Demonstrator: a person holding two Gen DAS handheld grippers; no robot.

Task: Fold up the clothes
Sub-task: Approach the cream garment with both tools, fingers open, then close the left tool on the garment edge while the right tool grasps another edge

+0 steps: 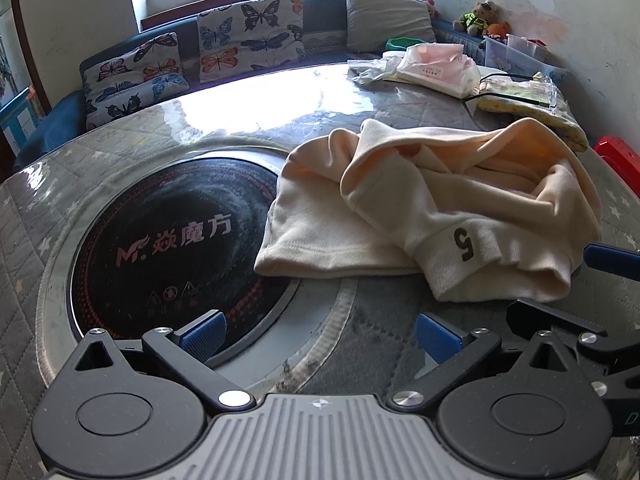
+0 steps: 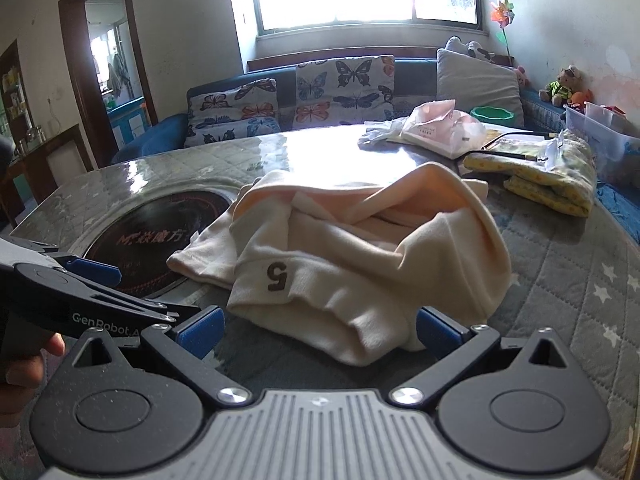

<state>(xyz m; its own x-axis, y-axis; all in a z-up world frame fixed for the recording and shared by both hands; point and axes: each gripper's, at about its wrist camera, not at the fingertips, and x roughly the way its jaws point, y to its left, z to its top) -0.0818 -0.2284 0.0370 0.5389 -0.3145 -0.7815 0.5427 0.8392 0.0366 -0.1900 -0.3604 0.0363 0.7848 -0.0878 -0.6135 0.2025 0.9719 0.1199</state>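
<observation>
So there's a crumpled cream-coloured cotton garment with a dark "5" printed on one ribbed cuff, lying in a loose heap on the grey quilted table cover with little white stars, its left edge draped over the rim of the round black glass cooktop with Chinese lettering sunk into the middle of the table. The left gripper hangs low over the near edge of the table with its blue-padded jaws spread wide and nothing between them, the garment just beyond and to the right of it. The right gripper is also wide open and empty, and the near hem of the garment sits right between its two blue pads, though I can't tell if they're actually touching the fabric. The two grippers are just beside each other. On the far right of the table there's a folded yellow patterned cloth and a pink and white plastic packet, well apart from the garment. Behind the table is a blue sofa with butterfly-print cushions under a bright window.
</observation>
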